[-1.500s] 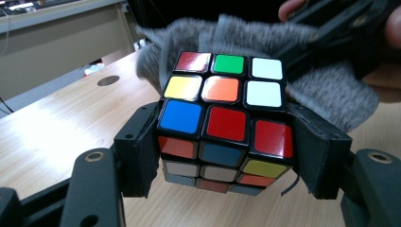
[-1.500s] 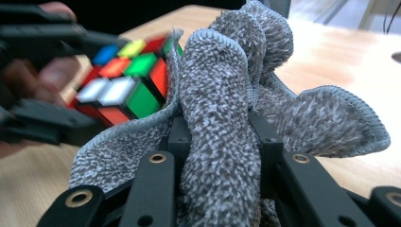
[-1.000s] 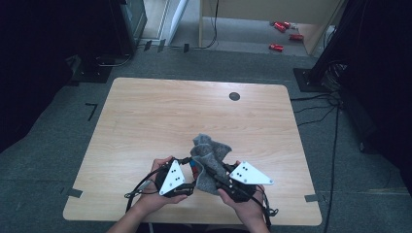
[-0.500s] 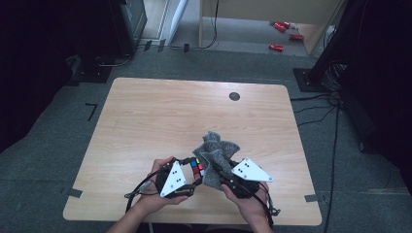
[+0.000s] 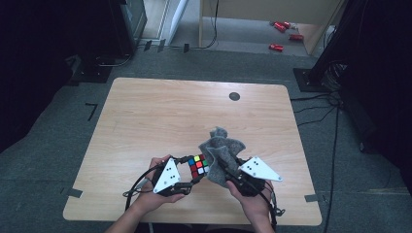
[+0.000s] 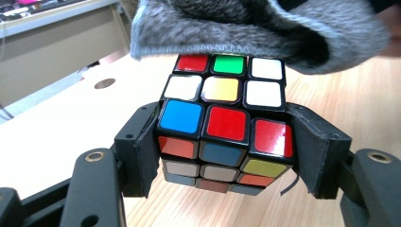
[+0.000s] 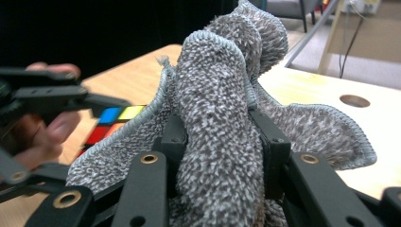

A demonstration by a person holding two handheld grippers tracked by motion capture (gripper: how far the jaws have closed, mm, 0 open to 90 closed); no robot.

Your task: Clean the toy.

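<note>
A person's two hands reach in over the near edge of a light wooden table (image 5: pixel 145 116), each holding a gripper. The puzzle cube serves as the landmark here.

Just left of the cube, the left gripper (image 5: pixel 194 175) has its two black jaws clamped on opposite sides of the multicoloured puzzle cube (image 5: pixel 198 165), holding it just above the table near the front edge. In the left gripper view the cube (image 6: pixel 222 127) sits squarely between the pads, its upper face showing red, green, white, yellow and blue squares.

Touching the cube on its right side is a fluffy grey cloth (image 5: pixel 221 153), which drapes over the cube's far top edge. The cloth is bunched and stands up in folds.

Right of the cube, the right gripper (image 5: pixel 227 171) grips the cloth; in the right gripper view a thick fold of cloth (image 7: pixel 217 123) is pinched between its jaws.

Far beyond the cube, a small dark round hole (image 5: pixel 234 96) marks the table's back edge.
</note>
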